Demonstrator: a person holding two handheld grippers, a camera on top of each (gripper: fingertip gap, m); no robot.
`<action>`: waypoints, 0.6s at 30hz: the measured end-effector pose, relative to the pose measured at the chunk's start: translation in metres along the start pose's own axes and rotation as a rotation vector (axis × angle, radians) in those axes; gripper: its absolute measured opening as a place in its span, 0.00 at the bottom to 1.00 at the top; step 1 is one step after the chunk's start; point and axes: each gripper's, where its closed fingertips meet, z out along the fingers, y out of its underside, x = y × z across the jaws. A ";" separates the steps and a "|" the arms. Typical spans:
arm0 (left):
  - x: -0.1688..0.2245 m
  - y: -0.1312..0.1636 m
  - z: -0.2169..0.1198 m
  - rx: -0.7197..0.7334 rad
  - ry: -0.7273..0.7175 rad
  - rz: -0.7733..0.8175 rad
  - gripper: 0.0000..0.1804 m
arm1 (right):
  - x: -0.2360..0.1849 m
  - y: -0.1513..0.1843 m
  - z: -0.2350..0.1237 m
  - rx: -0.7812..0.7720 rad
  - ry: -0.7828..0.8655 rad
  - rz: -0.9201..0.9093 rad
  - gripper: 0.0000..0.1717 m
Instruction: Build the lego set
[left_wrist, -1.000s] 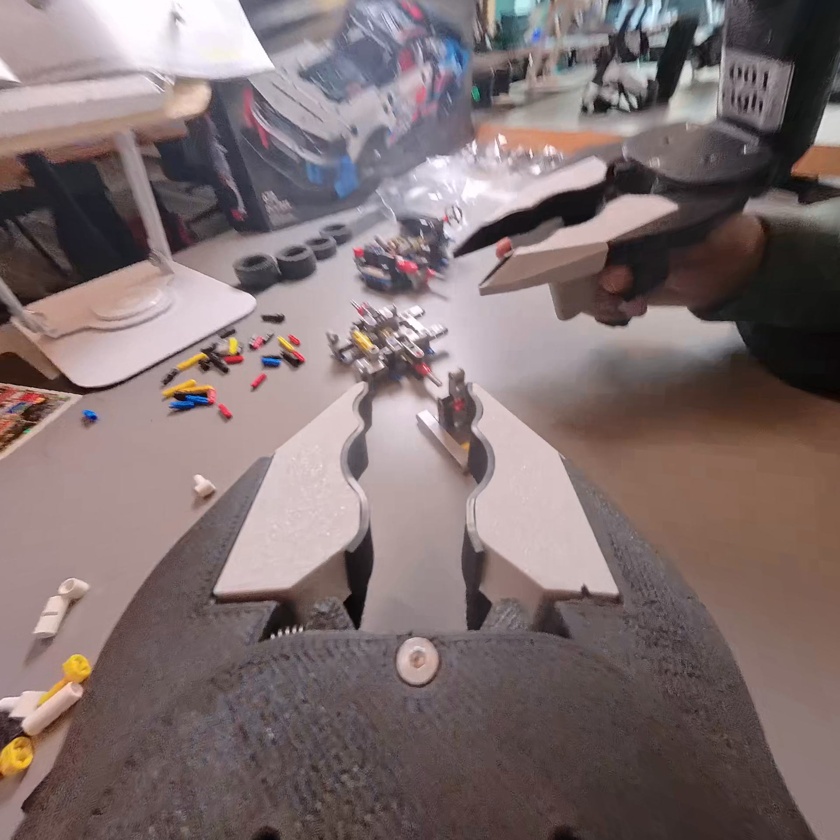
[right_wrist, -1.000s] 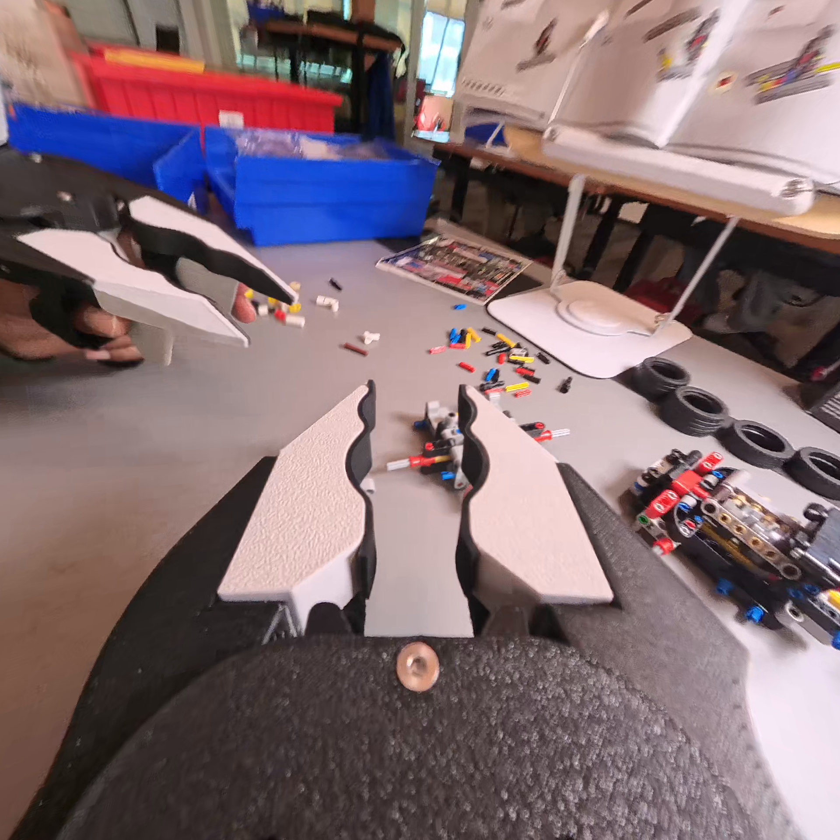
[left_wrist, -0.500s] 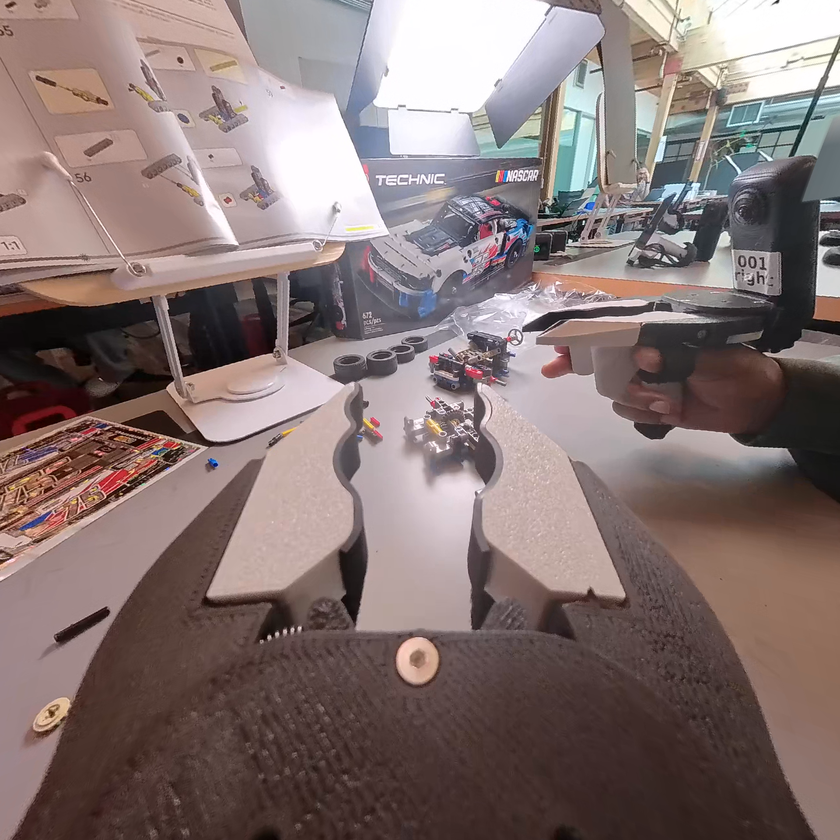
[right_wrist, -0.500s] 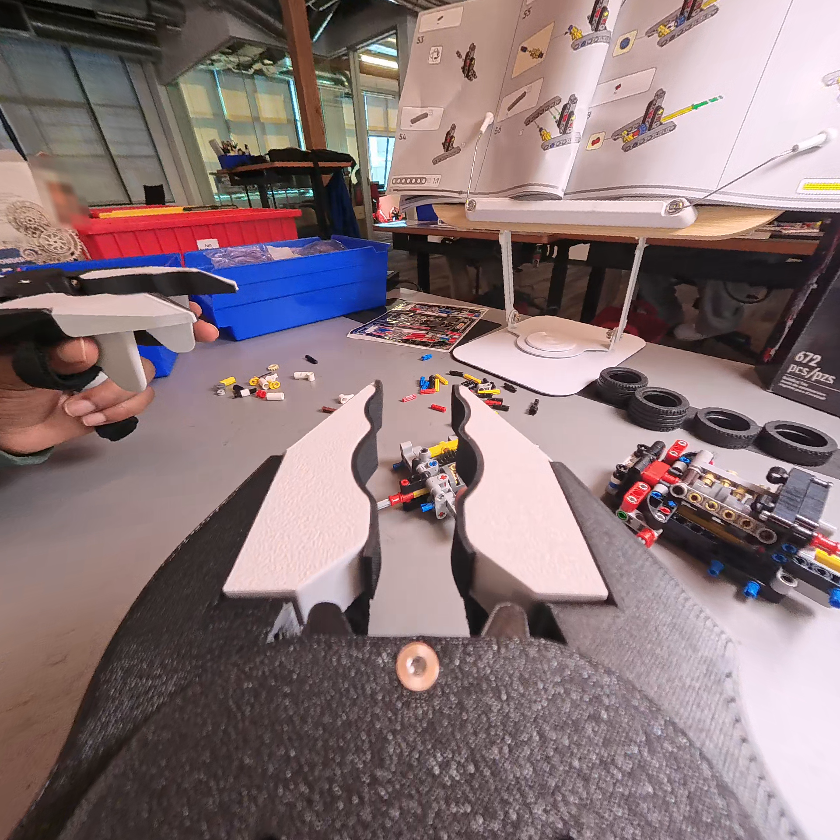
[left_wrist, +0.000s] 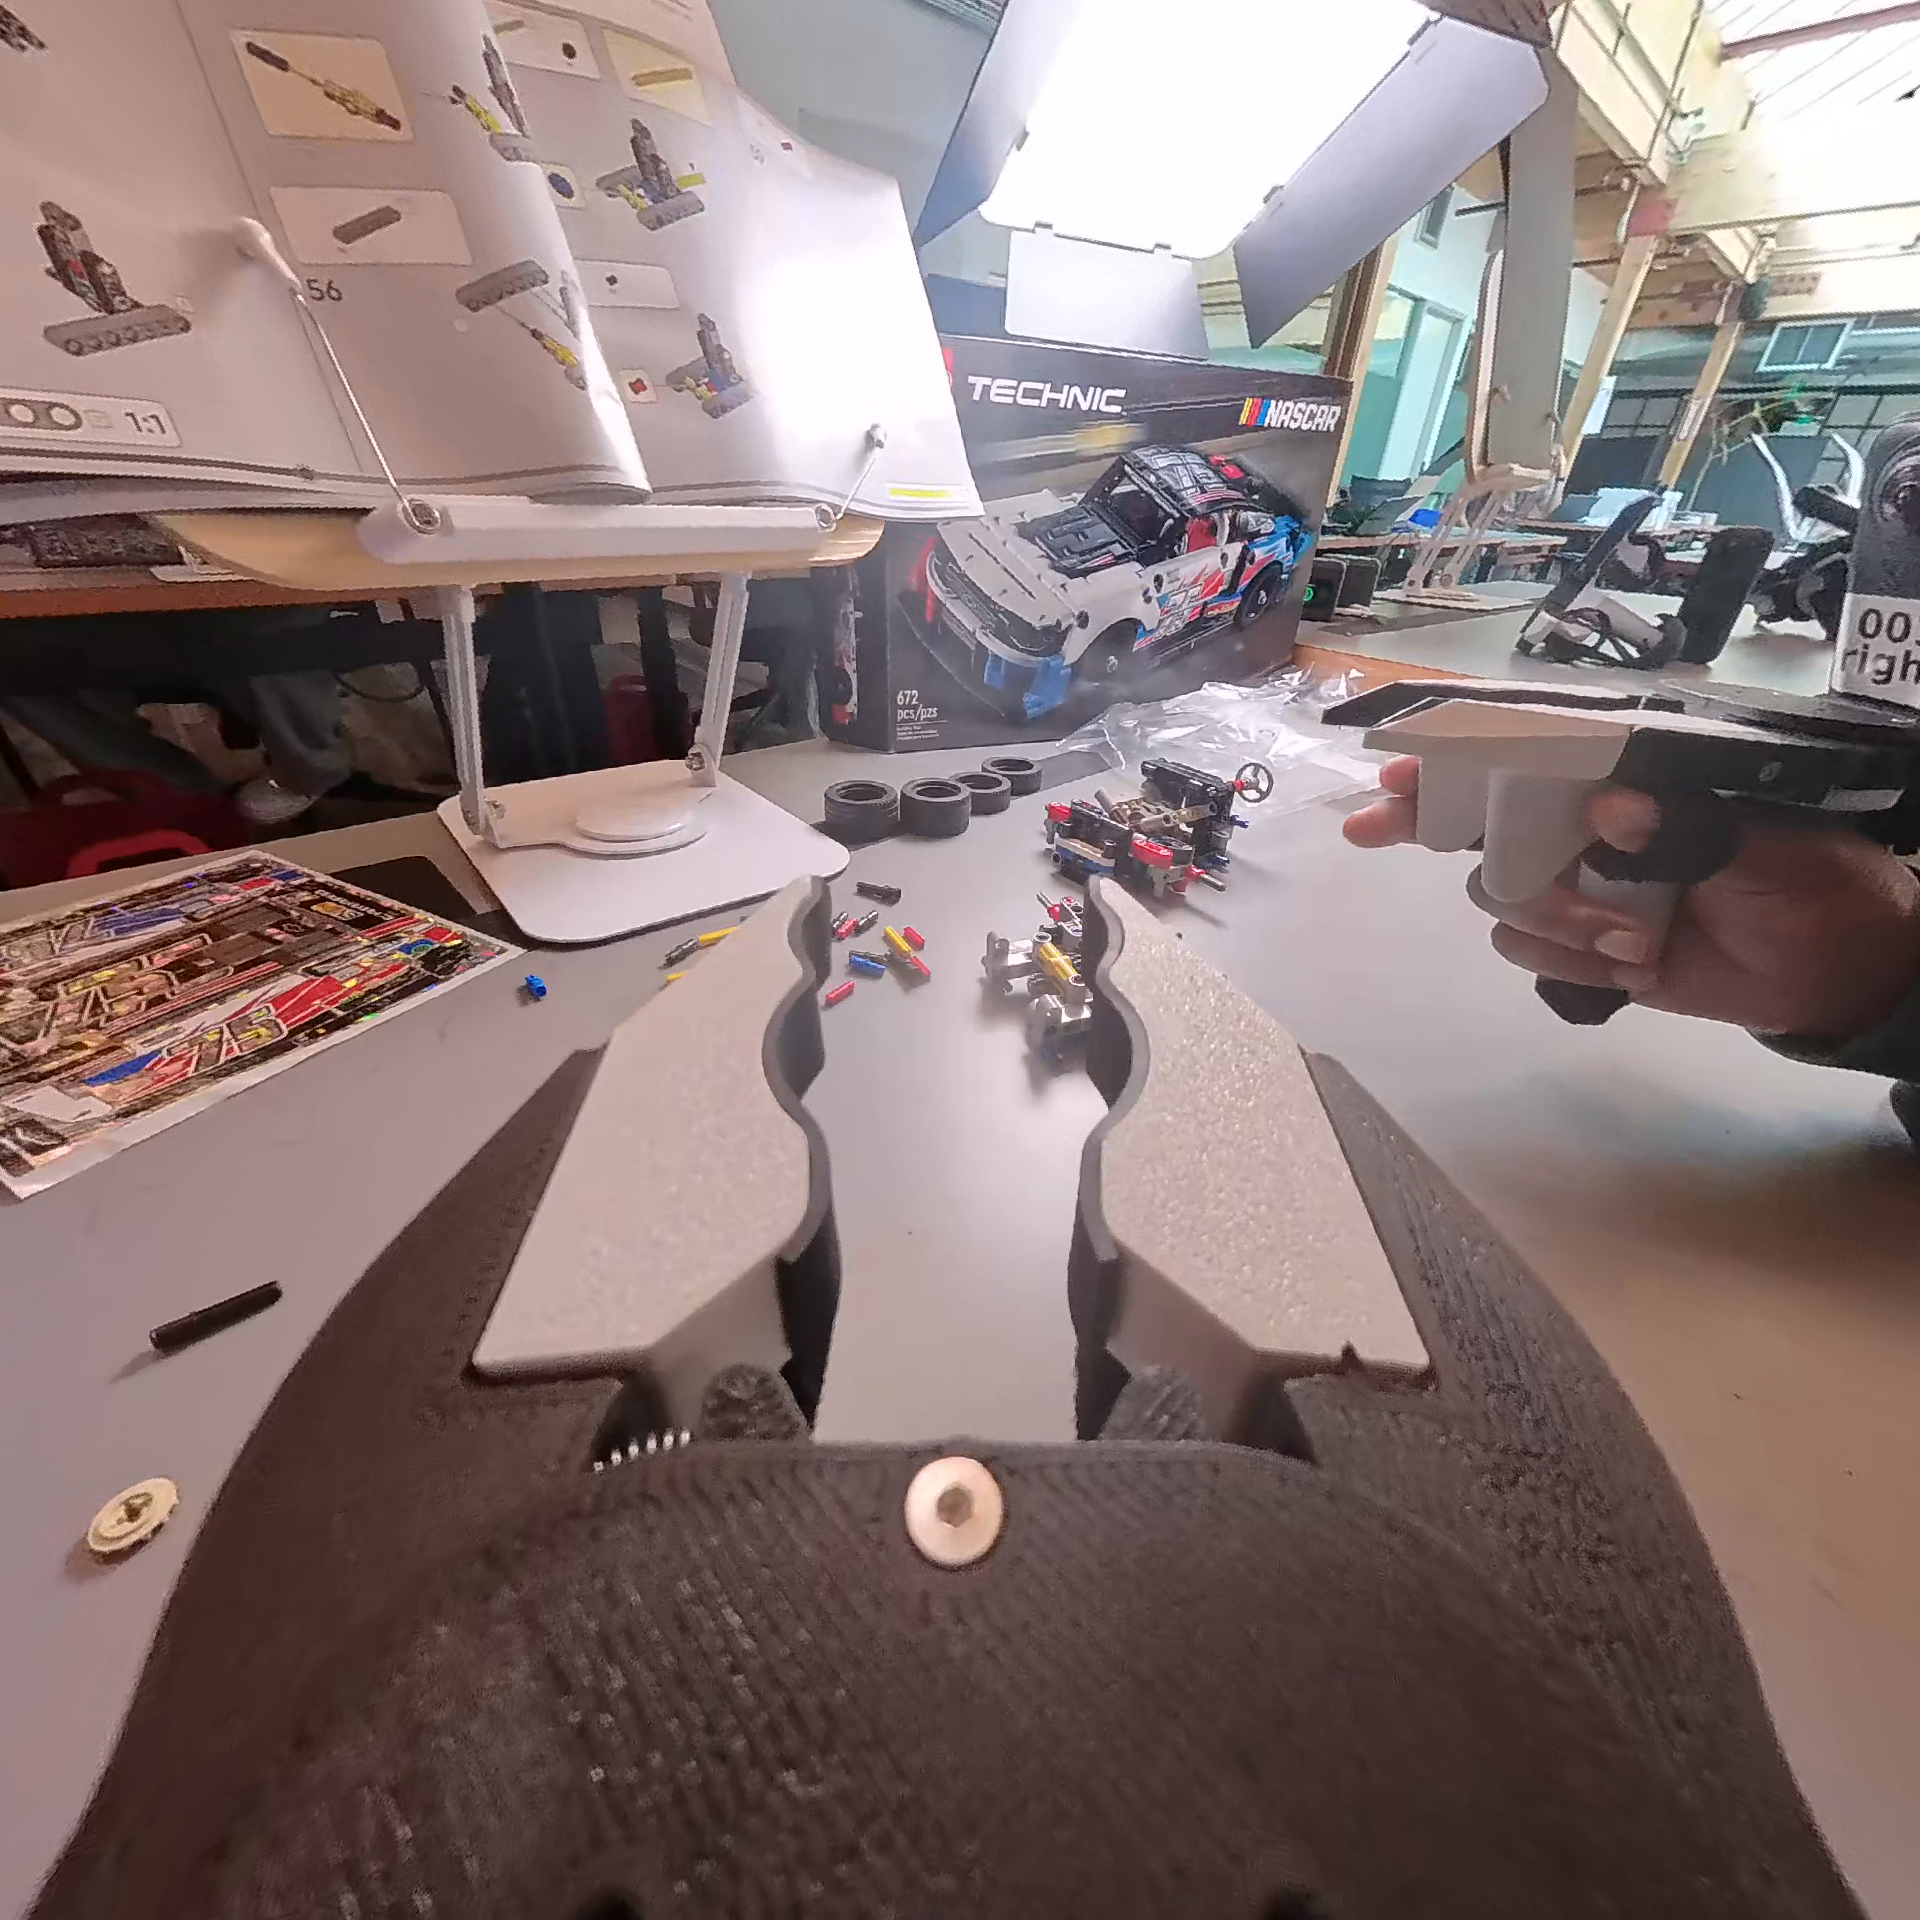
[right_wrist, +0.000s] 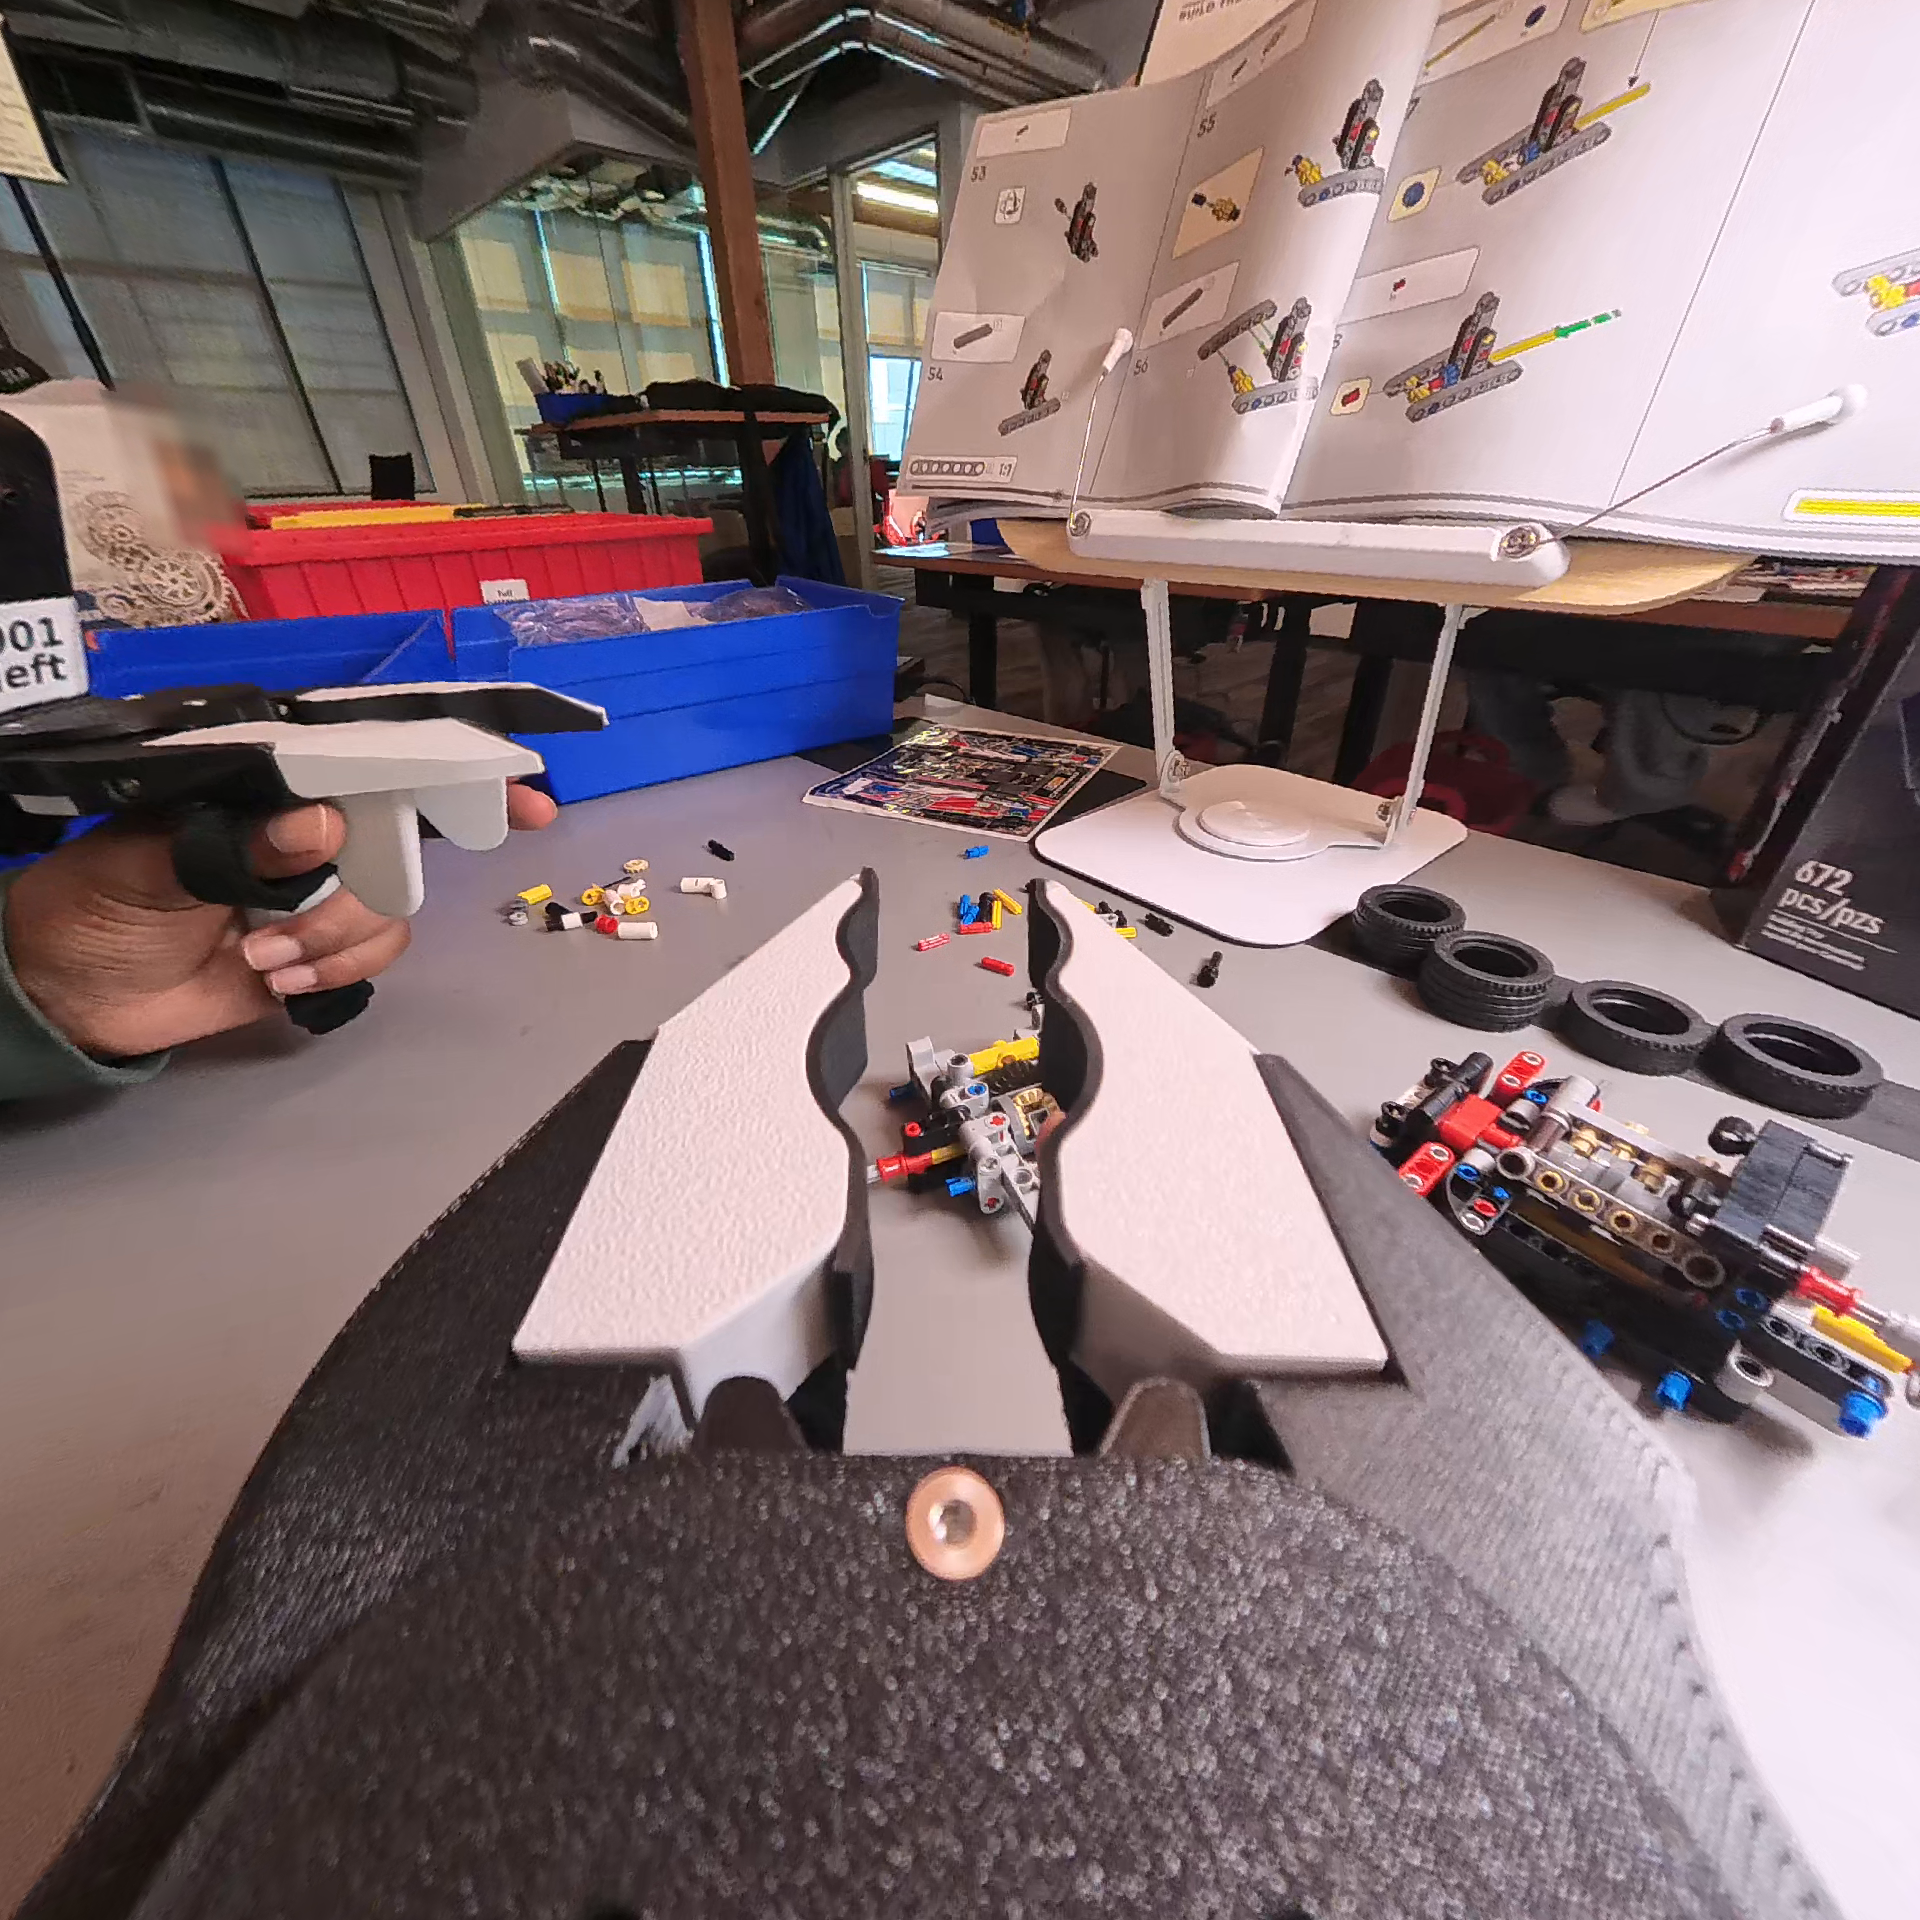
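— Left gripper (left_wrist: 951, 904): pale grey textured fingers (left_wrist: 686, 1143) with dark wavy inner pads, on a black grainy body with one silver screw.

— Right gripper (right_wrist: 951, 904): same build, copper-toned screw (right_wrist: 954, 1523). White label, dark green sleeve (left_wrist: 1860, 1049).

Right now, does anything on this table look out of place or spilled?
Mostly ordinary build clutter. Small pins lie scattered loose, one black pin and a tan gear lie stray far from the rest, and the small grey assembly lies tipped on its side.
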 end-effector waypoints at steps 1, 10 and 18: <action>-0.001 0.000 -0.001 0.002 -0.002 0.000 0.26 | 0.002 0.002 0.001 -0.005 0.002 -0.006 0.16; 0.003 -0.007 -0.004 0.019 -0.012 0.073 0.26 | 0.011 0.013 0.016 -0.046 0.045 -0.057 0.16; 0.003 -0.002 -0.002 0.000 -0.031 0.122 0.24 | 0.059 -0.083 0.107 0.080 0.101 -0.287 0.05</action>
